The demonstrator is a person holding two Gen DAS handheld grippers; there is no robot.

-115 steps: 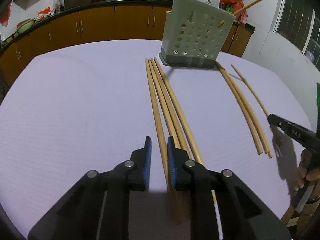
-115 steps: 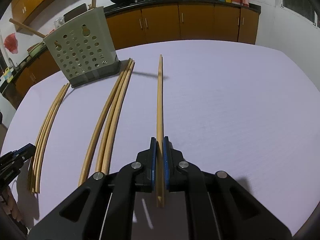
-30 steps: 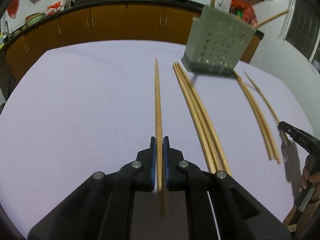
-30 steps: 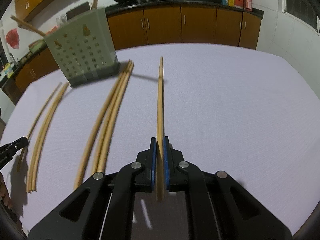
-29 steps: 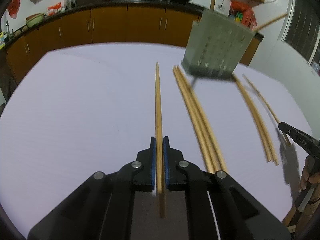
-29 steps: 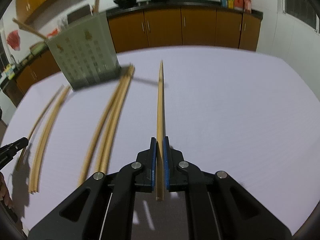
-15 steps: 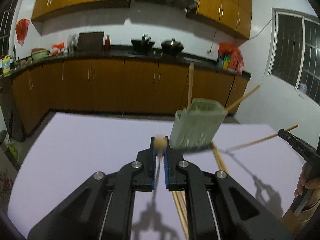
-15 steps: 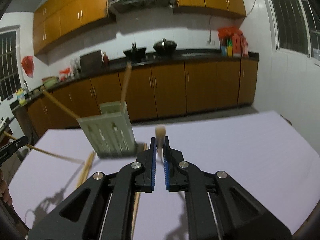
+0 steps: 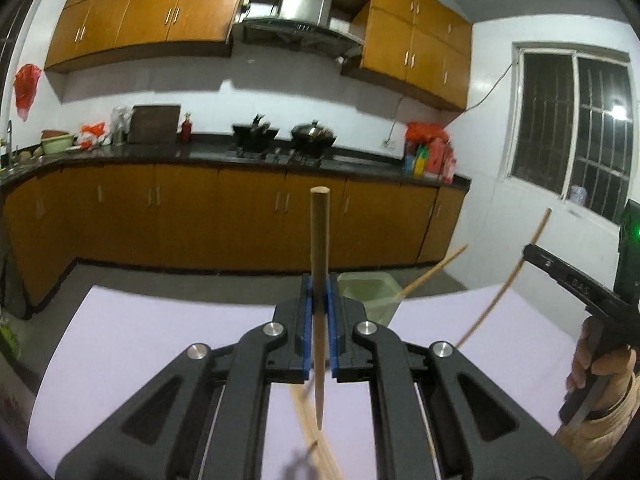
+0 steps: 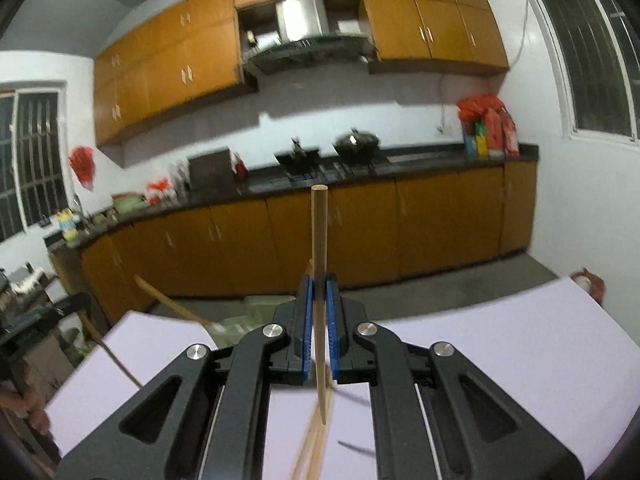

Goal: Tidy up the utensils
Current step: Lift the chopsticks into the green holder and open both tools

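Both grippers are seen raised well above the counter, where a second ago they were low over it; the cabinets and hood, then out of view or at the top edge, now fill both views. The left gripper is clenched on a chopstick, its blue jaws pressed against the shaft, the stick now tilted up toward 12 o'clock with its blunt round end uppermost and its tapered tip at 6 o'clock. The right gripper is likewise clamped on its own stick, held the same way. In the left view the right gripper's stick is seen at 3 o'clock as a thin, blurred line. The holder, a pale green plastic box, is half hidden behind the left jaws, with one stick leaning out of it. Loose wooden sticks are left lying on the smooth lilac counter at 6 o'clock, blurred.
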